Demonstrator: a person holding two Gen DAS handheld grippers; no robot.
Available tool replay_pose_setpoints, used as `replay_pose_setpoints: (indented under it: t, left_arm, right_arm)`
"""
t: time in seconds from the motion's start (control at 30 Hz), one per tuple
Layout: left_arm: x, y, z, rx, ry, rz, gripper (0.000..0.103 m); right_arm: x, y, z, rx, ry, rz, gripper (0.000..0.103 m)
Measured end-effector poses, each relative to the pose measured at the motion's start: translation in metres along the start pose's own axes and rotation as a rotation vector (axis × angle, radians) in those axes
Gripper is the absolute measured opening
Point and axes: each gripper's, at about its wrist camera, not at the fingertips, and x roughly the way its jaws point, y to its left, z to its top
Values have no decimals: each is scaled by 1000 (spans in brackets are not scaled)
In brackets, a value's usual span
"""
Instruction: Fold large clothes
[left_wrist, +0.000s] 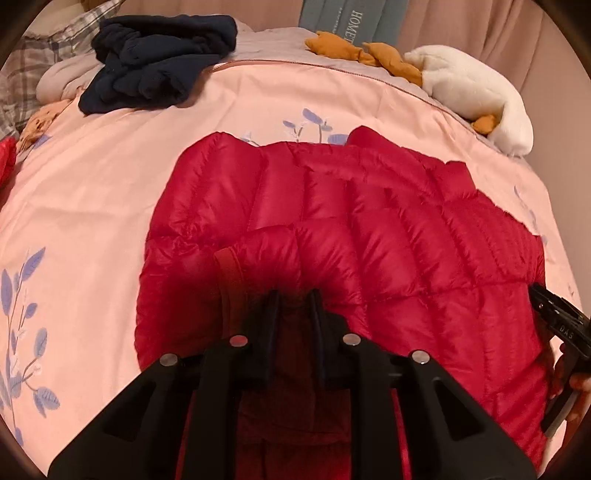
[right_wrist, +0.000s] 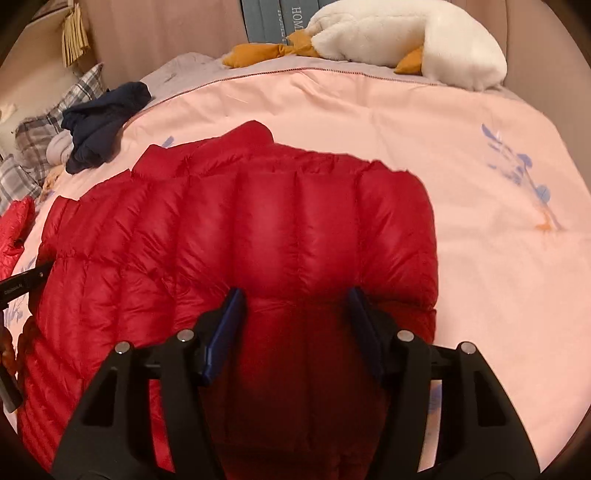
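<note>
A red quilted down jacket (left_wrist: 351, 221) lies spread on the pink floral bedspread (left_wrist: 92, 192). My left gripper (left_wrist: 294, 295) has its fingers close together, pinching a fold of the jacket beside a dark red cuff or hem band (left_wrist: 231, 273). In the right wrist view the jacket (right_wrist: 258, 221) bulges up between the blue pads of my right gripper (right_wrist: 297, 295), which stand fairly wide and press into the puffy edge from both sides. The right gripper's black body (left_wrist: 557, 325) shows at the jacket's right edge in the left wrist view.
A crumpled navy garment (left_wrist: 155, 62) lies at the far left by a plaid pillow (left_wrist: 26, 66). A white plush goose with orange feet (left_wrist: 472, 88) rests at the far right edge. Another red garment (right_wrist: 14, 229) peeks in at the left. Bare bedspread (right_wrist: 498, 240) lies right of the jacket.
</note>
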Motion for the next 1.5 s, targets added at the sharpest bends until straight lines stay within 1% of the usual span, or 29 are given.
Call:
replay_pose_setpoints:
  t: [0.07,0.1,0.17,0.2,0.23,0.27,0.3,0.37,0.43,0.5,0.57,0.63,0.73,0.8,0.83,0.87,0.9,0.93,1.03,1.1,1.27,1.33,1.43,1.5]
  left_arm:
    - [-1,-1,2,-3,5,5,20]
    - [-3,-1,3,-11,6,7,19]
    - [-17,-3,4,-26,-12,9,20]
    - [-23,-6,3,-24,-22,13,26]
    - [-32,-10,0,-11,-38,7,41]
    - [-39,-14,-3,2,-53,-7,48]
    - [-46,-19,-6,18,-71,-21,55]
    - [-56,-33,-14,62,-98,-38,56]
    - [-55,-45,-19,95,-100,-49,56]
    - [-42,-61,-25,150,-73,-9,56]
    - [-27,-68,-29,179,-34,25,56]
    - [-14,-71,-32,190,-3,47,58]
    - [-13,-72,-32,207,18,65,59]
    - [-25,-69,-34,187,22,50,59]
    - [-33,-68,-37,178,18,37,63]
    - [-42,-67,-42,172,12,24,69]
    - [-49,-67,-46,170,2,22,81]
    - [-62,-65,-56,163,-19,28,88]
    - [-91,-63,-84,172,-40,6,88]
    - [-105,-59,-101,176,-42,16,88]
    - [-140,-41,-142,146,-49,44,89]
    - [-153,-33,-156,129,-58,64,101]
    - [-170,-23,-174,104,-72,74,102]
    - [-177,-16,-186,73,-58,56,102]
  right_arm:
    - [-1,0,1,8,8,0,60]
    - [-5,2,3,6,9,-20,60]
    - [-22,12,3,-16,-22,-40,60]
    - [-37,19,2,-44,-69,-15,61]
    - [-47,24,1,-60,-94,10,63]
    - [-58,31,-2,-77,-120,40,67]
    - [-66,37,-5,-91,-133,66,68]
    - [-69,47,-11,-113,-129,95,68]
    - [-62,58,-17,-135,-96,110,68]
    - [-47,65,-23,-160,-54,90,69]
    - [-25,72,-30,-185,3,41,70]
    - [-16,72,-32,-188,17,28,72]
    - [-18,70,-32,-177,30,26,73]
    - [-34,65,-35,-138,19,44,73]
    - [-42,64,-37,-125,11,59,72]
    - [-56,61,-42,-110,-6,84,73]
    - [-69,59,-48,-102,-23,101,73]
    - [-81,56,-55,-93,-37,114,75]
    - [-109,46,-78,-55,-46,146,79]
    - [-129,36,-98,-23,-41,164,82]
    - [-166,13,-137,41,-36,158,89]
    - [-180,5,-152,71,-31,158,92]
    - [-197,-3,-172,103,-30,167,94]
    - [-204,-8,-184,129,-20,173,96]
